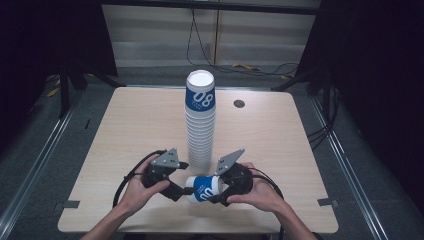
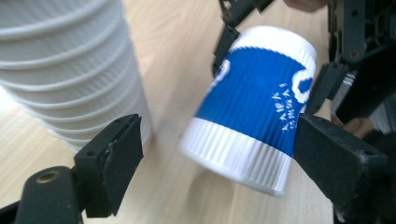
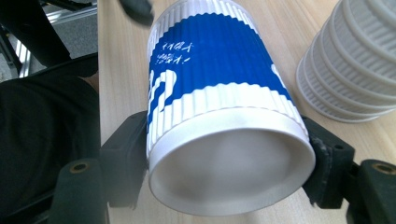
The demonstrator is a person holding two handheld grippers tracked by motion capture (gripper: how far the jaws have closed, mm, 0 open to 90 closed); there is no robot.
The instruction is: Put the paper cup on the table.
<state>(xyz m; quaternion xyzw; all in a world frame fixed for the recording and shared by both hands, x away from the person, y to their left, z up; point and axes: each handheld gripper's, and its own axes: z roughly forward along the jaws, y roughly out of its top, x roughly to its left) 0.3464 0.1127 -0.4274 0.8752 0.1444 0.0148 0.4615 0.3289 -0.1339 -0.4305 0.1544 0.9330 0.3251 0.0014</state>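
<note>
A blue-and-white ribbed paper cup (image 1: 204, 188) lies on its side just above the table's front part. My right gripper (image 1: 216, 187) is shut on it. In the right gripper view the jaws press both sides of the cup (image 3: 219, 70) near its closed base, which faces the camera (image 3: 224, 154). My left gripper (image 1: 181, 178) is open at the cup's other end. In the left gripper view (image 2: 219, 135) one jaw sits beside the cup (image 2: 254, 102) and the other stands well clear. A tall stack of the same cups (image 1: 201, 120) rises just behind both grippers.
The wooden table (image 1: 140, 125) has a small black round insert (image 1: 239, 103) at the back right. The stack's ribbed white lower rims are close by (image 2: 65, 60) (image 3: 355, 65). Cables lie on the floor beyond the table's far edge.
</note>
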